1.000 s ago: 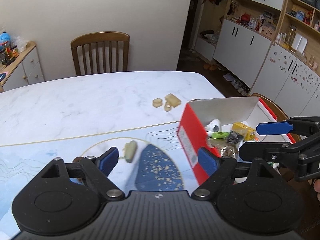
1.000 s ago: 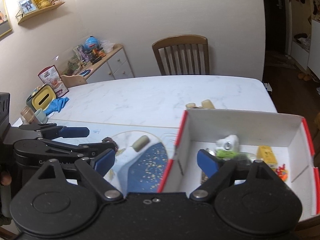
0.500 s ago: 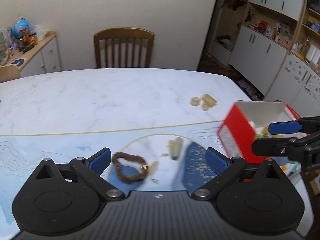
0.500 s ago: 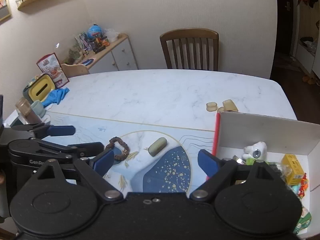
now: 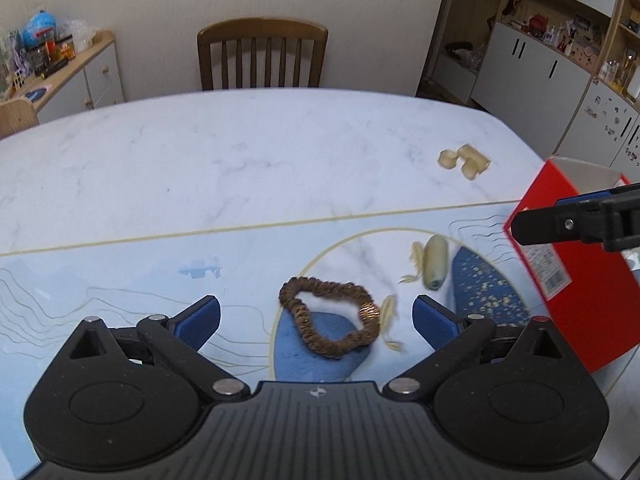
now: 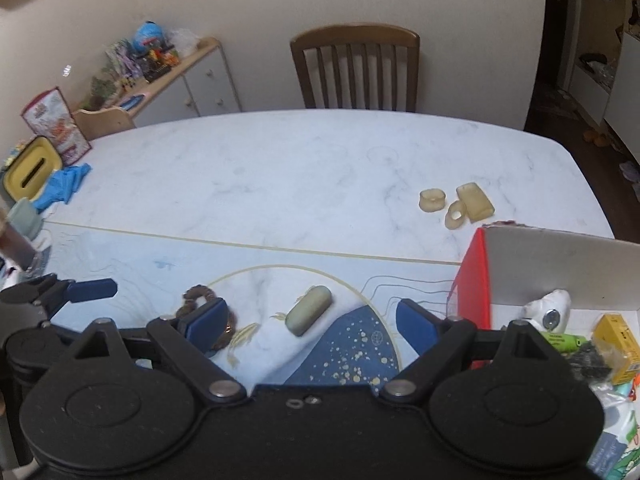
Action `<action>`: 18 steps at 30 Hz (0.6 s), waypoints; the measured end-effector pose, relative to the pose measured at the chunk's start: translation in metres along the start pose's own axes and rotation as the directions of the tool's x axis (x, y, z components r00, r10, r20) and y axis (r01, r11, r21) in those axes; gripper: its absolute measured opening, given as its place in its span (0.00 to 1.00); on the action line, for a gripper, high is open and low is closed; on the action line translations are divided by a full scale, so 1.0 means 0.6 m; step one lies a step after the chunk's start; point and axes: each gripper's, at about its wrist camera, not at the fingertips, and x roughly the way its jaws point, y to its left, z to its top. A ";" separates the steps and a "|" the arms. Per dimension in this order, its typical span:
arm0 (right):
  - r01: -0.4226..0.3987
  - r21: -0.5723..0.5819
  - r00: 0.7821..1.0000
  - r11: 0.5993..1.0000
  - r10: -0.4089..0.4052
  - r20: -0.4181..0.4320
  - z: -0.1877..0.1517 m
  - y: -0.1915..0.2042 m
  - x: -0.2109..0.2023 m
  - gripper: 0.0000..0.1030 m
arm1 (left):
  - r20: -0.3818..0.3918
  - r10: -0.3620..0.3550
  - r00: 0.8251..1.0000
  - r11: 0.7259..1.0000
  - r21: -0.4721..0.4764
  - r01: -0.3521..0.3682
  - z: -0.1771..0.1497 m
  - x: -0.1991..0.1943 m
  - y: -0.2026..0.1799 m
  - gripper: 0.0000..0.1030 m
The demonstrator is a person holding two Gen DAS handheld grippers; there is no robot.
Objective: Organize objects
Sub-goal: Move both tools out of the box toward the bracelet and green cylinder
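Note:
A brown scrunchie point(image 5: 332, 320) lies on the blue patterned mat point(image 5: 120, 280), right between the fingers of my open, empty left gripper point(image 5: 316, 316). A pale green capsule-shaped case point(image 5: 434, 262) lies just beyond it to the right. In the right wrist view my right gripper point(image 6: 308, 322) is open and empty, with the case point(image 6: 309, 310) between its fingers and the scrunchie point(image 6: 200, 300) partly behind its left finger. The red box point(image 6: 472, 288) with white inside holds several small items at the right.
Three yellowish translucent pieces point(image 6: 456, 204) lie on the marble table point(image 6: 300, 168) behind the box. A yellow tin point(image 6: 30, 168), blue cloth point(image 6: 64, 184) and snack bag point(image 6: 56, 128) sit at the table's left end. A wooden chair point(image 6: 354, 68) stands at the far side.
My left gripper swung left from the red box to over the scrunchie. My right gripper moved left too, from over the box to over the green case.

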 end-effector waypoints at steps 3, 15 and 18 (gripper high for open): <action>0.018 0.014 1.000 1.000 -0.018 -0.026 0.002 0.001 0.027 0.88 | -0.009 0.012 1.000 1.000 -0.004 -0.012 -0.004 0.020 0.008 1.00; 0.066 0.041 0.991 0.997 -0.061 -0.117 -0.003 0.004 0.114 0.80 | -0.051 0.056 0.997 0.998 -0.017 -0.057 -0.014 0.075 0.024 1.00; 0.077 0.031 0.989 0.997 -0.072 -0.128 -0.003 0.009 0.131 0.77 | -0.051 0.047 0.998 0.999 -0.020 -0.048 -0.015 0.081 0.024 1.00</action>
